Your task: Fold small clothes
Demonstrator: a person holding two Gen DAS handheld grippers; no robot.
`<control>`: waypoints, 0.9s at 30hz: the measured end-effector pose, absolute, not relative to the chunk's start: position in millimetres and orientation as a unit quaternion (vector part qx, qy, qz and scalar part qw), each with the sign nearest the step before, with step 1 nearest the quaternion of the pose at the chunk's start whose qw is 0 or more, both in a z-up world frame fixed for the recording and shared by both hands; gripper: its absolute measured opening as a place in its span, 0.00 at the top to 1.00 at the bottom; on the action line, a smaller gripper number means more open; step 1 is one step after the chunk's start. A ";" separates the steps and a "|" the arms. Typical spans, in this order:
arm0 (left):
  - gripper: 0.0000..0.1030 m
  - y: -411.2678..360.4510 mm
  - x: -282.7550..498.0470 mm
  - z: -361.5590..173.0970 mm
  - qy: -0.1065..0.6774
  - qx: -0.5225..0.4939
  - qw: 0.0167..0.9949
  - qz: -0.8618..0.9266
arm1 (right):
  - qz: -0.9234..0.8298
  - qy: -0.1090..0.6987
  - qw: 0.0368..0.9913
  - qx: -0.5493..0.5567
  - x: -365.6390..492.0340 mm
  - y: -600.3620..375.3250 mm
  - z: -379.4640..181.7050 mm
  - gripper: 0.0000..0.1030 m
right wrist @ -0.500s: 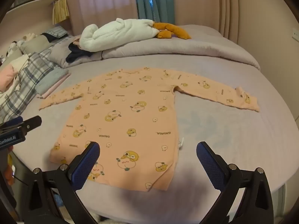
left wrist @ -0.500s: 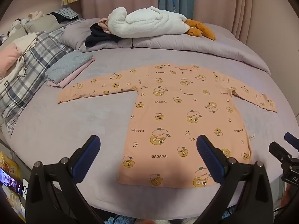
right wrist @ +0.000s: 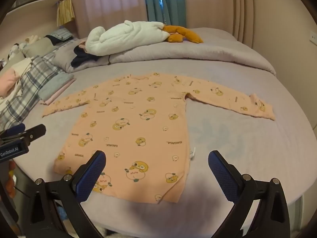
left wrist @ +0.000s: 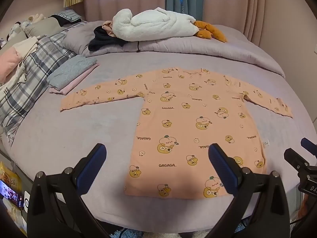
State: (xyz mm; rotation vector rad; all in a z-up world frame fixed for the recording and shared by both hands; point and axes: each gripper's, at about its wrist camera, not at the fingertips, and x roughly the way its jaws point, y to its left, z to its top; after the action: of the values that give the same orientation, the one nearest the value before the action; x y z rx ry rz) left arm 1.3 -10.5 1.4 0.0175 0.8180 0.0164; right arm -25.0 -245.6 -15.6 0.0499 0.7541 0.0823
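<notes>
A peach long-sleeved shirt (left wrist: 190, 123) (right wrist: 134, 127) printed with yellow cartoon figures lies flat on the lilac bed, both sleeves spread sideways and its hem toward me. My left gripper (left wrist: 157, 162) hovers open above the hem's left part, nothing between its blue pads. My right gripper (right wrist: 157, 168) hangs open over the hem's right corner, likewise empty. Each gripper's tip shows at the edge of the other's view.
A folded stack of grey and pink clothes (left wrist: 73, 75) lies beside the left sleeve. A plaid blanket (left wrist: 33, 73) covers the left side. A white plush (left wrist: 156, 24) and a rolled duvet (left wrist: 198, 49) lie at the back. The bed's edge (left wrist: 178, 208) runs close below the hem.
</notes>
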 end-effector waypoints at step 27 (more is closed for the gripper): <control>0.00 -12.1 -2.2 3.2 0.398 0.010 0.917 0.003 | 0.041 0.366 0.929 0.024 -27.6 -242.6 -16.8 0.01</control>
State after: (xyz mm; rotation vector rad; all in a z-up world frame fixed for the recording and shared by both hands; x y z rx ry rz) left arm -2.2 -12.1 3.2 0.0202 0.8182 0.0060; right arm -27.6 -242.6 -16.8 0.0489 0.7508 0.0831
